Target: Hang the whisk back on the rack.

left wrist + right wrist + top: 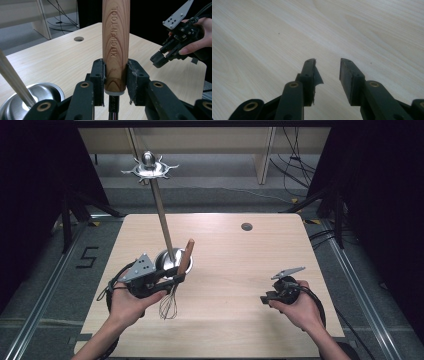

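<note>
Whisk (172,290) with wooden handle (116,37) marked "KITCHEN TOOL", grasped by the left gripper (115,75): both pads clamp the handle's lower end just above the metal collar. In the high view the whisk hangs tilted, handle up toward the stand's rod, wire loops down over the desk (235,320) at its near left. Just behind the left gripper (165,279) sits the steel bowl-shaped base (167,260) of a utensil stand, its rod (161,215) leaning up to a hooked top ring (149,169). Right gripper (327,72) released, jaws apart with nothing between, bare desk wood (274,32) under them; in the high view it (266,298) is held low at the near right, well apart from the whisk.
</note>
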Tool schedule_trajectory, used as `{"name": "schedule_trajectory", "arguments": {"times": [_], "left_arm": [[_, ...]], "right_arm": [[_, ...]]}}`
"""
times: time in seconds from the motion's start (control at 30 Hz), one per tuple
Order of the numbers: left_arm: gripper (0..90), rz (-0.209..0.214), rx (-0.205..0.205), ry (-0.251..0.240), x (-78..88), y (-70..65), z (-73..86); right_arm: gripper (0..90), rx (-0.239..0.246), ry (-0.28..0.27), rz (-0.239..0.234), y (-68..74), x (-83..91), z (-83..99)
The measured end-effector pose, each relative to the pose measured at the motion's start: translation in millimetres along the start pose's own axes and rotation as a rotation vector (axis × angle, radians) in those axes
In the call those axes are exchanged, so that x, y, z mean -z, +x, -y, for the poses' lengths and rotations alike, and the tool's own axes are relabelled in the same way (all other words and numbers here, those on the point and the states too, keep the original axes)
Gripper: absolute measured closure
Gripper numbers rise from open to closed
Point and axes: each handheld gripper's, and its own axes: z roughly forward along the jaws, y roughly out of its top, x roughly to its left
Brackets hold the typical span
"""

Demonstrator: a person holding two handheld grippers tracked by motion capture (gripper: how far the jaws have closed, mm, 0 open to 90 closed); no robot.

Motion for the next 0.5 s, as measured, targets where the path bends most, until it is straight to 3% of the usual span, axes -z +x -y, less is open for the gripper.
{"name": "schedule_trajectory", "arguments": {"times": [0.33, 0.43, 0.5], "left_arm": [[68.5, -0.048, 0.007, -0.042, 8.0, 1.9, -1.8], [68.5, -0.072, 0.026, -0.056, 12.9, 3.1, -2.7], [68.5, -0.073, 0.007, -0.06, 14.1, 4.6, -3.3]], "right_arm": [[65.5, 0.002, -0.006, 0.003, -0.4, 0.3, -0.1], [65.1, 0.004, -0.007, 0.004, -0.6, 0.2, -0.4], [65.0, 0.004, -0.007, 0.004, -0.5, 0.1, -0.3]]}}
